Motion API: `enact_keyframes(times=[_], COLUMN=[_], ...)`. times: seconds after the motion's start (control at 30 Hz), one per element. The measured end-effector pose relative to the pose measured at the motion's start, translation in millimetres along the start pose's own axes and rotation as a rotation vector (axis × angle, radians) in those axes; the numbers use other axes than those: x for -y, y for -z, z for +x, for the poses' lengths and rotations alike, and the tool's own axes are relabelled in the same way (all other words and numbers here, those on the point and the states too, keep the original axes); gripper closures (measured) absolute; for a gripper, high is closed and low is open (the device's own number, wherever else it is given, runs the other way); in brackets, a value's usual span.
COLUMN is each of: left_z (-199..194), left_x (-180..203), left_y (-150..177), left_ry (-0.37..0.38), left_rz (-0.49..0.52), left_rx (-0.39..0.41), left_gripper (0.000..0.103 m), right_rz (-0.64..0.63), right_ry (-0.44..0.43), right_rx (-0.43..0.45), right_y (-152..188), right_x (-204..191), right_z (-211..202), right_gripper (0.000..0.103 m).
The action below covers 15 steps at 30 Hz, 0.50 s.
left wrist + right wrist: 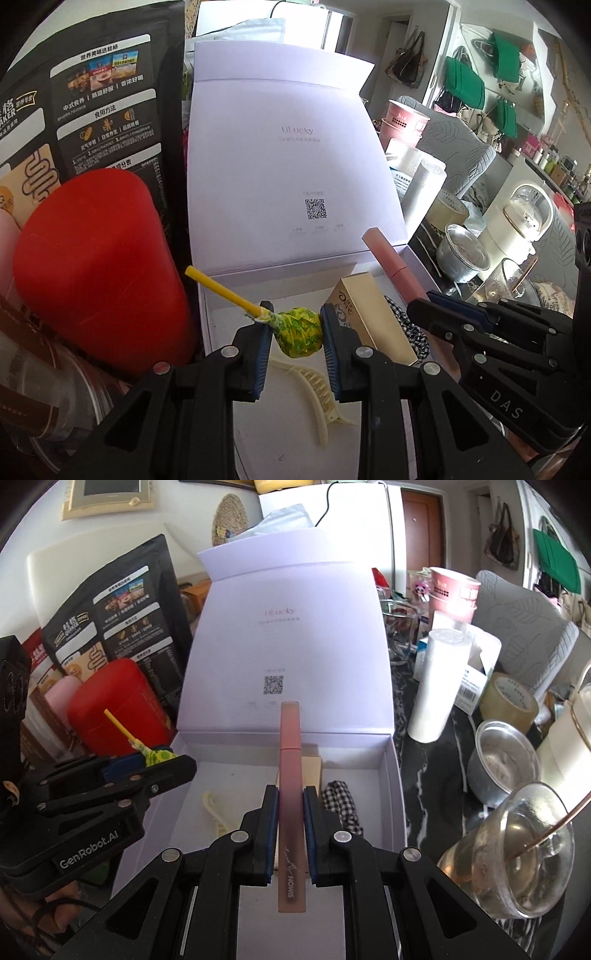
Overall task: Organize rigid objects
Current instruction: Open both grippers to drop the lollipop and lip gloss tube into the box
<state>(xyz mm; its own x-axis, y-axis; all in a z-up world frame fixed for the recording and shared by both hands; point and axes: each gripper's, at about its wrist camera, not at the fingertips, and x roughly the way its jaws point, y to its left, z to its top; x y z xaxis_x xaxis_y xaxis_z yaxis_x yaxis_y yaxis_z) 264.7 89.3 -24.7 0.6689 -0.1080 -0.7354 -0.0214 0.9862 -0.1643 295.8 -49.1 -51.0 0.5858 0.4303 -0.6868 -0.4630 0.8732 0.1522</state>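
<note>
Cluttered dark counter (424, 775), red canister (99, 266) beside white box (391, 775), possibly touching.

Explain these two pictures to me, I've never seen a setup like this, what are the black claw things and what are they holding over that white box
There is no robot here. A person carries two hand-held black clamps, each with a wide-angle camera looking along its two fingers. So each picture is taken from one clamp: the first from the left, the second from the right.

The left gripper is shut on a lollipop in a yellow-green wrapper with a yellow stick. The right gripper is shut on a slim pink tube.

Both hang over an open white box with its lid propped up. Inside lie a cream hair clip, a gold carton and a black-and-white checked scrunchie. Around the box the dark counter is crowded: a red canister, a black food bag, a tape roll.
</note>
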Motion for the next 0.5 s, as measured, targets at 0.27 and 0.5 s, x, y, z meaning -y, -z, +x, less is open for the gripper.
enact_keyframes(times=[0.27,0.5], left_z=[4,8], left_x=[0,6], left_y=[-1,-2], left_ry=[-0.038,-0.108], left_rz=[-0.005,0.015], left_rx=[-0.018,-0.048], left_gripper=[0.077,0.073], right_rz=[-0.019,-0.017], right_ry=[0.034,0.058], right_rx=[0.013,0.031], right_y=[-2,-3], right_x=[-3,-2], right_z=[-1,-18], right_gripper=[0.085,0.063])
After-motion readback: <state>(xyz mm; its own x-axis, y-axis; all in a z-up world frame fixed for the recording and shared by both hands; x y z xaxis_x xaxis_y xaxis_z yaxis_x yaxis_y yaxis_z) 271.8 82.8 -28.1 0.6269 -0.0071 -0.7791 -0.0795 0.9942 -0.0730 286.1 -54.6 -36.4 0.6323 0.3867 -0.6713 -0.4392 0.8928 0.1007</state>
